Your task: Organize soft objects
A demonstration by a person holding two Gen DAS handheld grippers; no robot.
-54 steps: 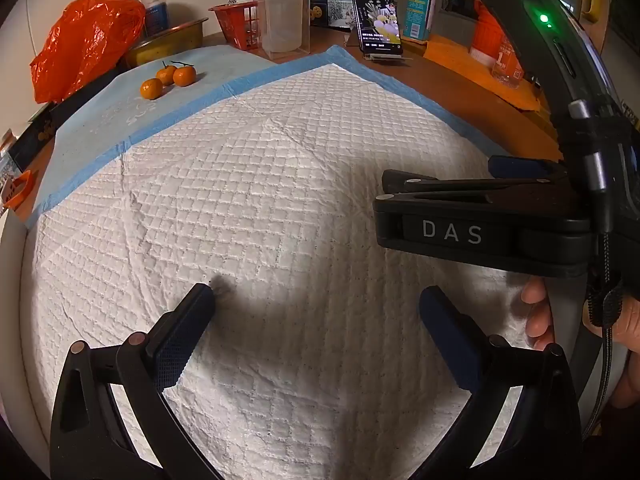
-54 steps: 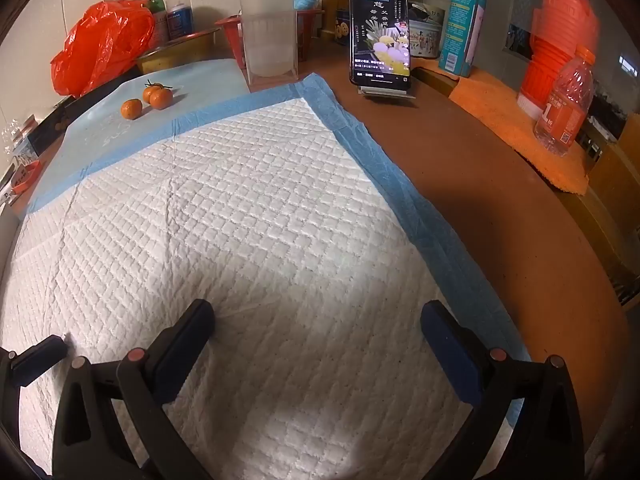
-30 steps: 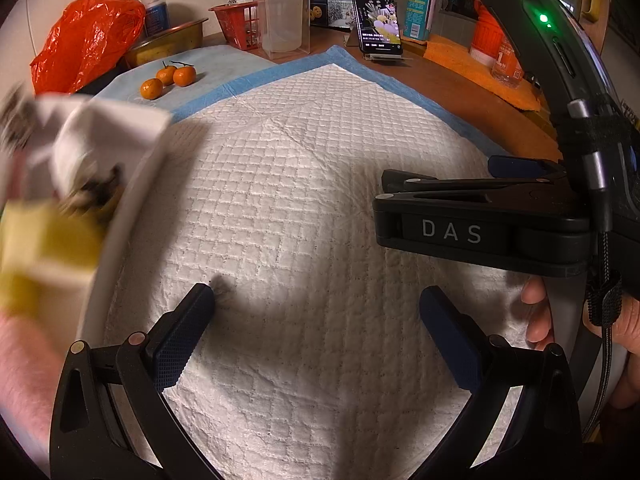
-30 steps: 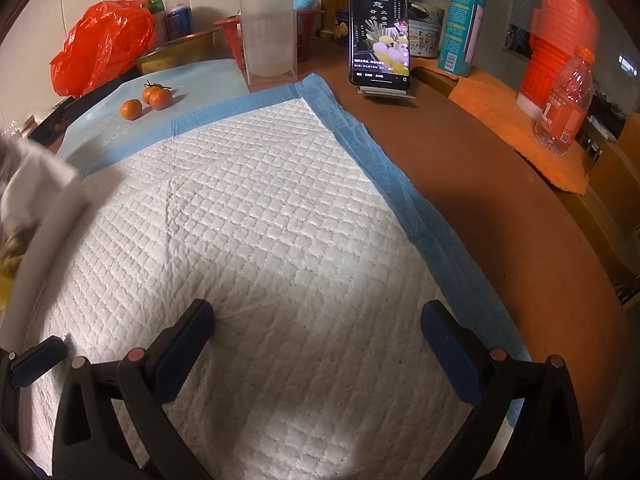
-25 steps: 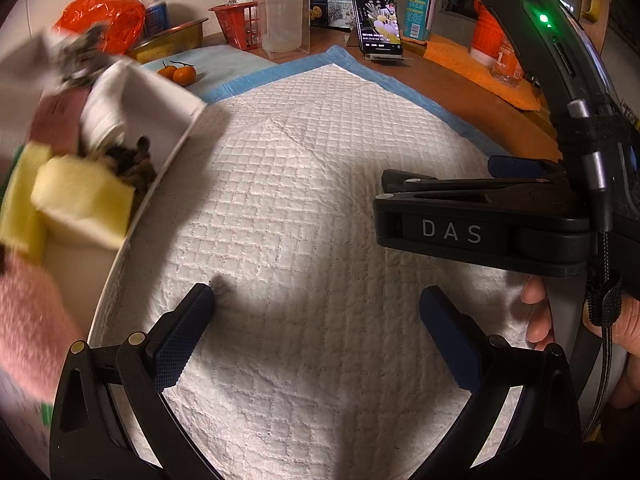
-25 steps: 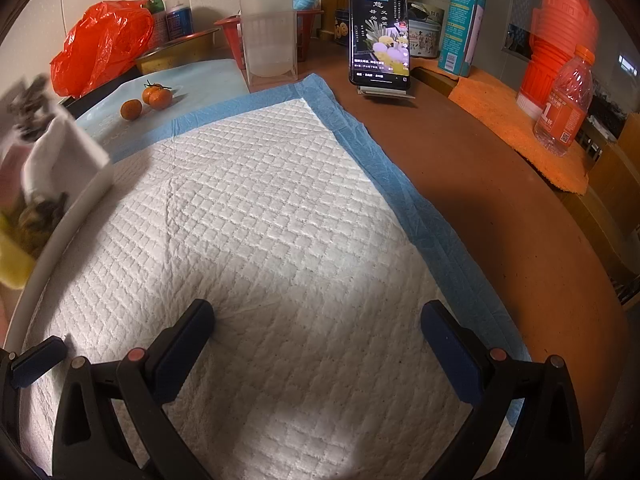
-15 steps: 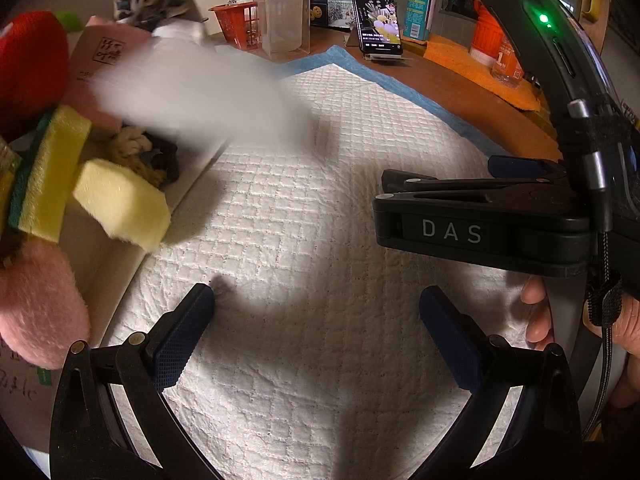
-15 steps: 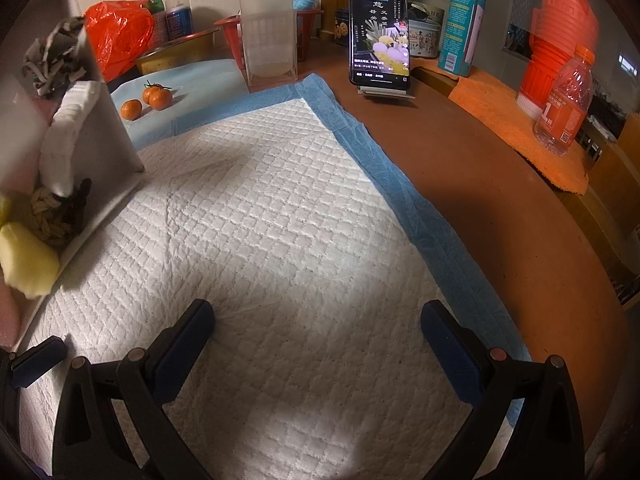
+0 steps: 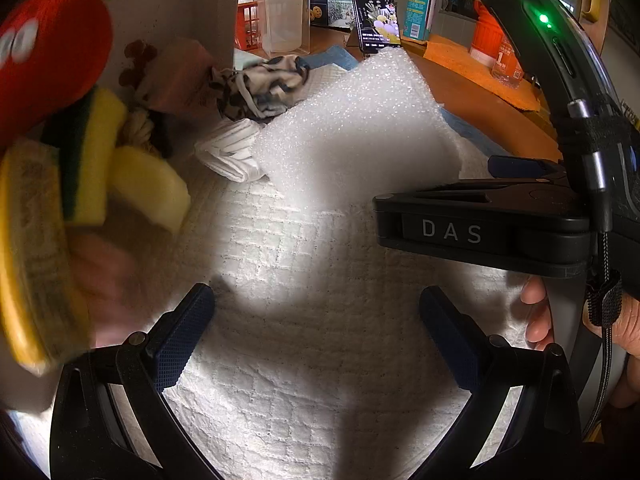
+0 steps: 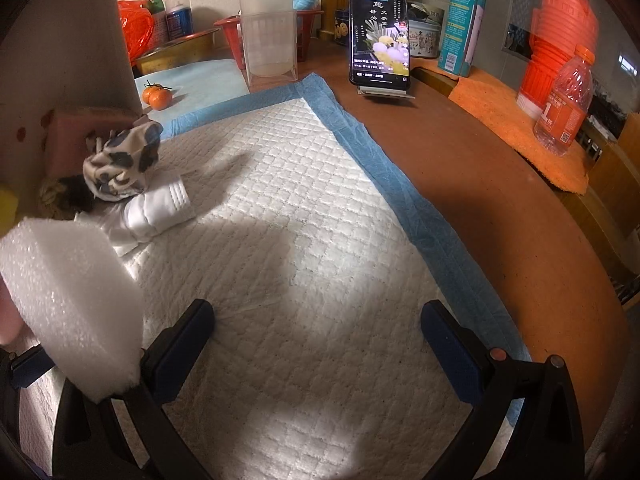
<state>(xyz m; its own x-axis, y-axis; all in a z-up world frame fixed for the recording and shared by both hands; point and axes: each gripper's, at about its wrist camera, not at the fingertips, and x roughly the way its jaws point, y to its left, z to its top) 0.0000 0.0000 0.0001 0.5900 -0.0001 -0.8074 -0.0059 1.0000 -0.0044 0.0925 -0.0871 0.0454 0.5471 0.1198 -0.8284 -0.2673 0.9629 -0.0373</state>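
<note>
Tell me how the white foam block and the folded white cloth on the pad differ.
The foam block is a thick slab with a bubbly, glittery surface; the folded white cloth is smooth fabric with a stitched band. The foam block looks far bigger, though it is nearer the camera. The patterned rag leans on the cloth, while nothing sits on the foam. Both are white.

You have two yellow sponges [image 9: 148, 188], the second [image 9: 86, 156] green-backed, at nine o'clock in the left wrist view. You have one red plush toy [image 9: 52, 52], one white foam block [image 10: 76, 300], one patterned cloth [image 10: 122, 164], one folded white cloth [image 10: 158, 210] and one pink block [image 10: 86, 136]. Across the worktop [image 10: 500, 200], at twelve o'clock, you have two oranges [image 10: 157, 96], one phone [image 10: 379, 32] and one clear bottle [image 10: 566, 100].
</note>
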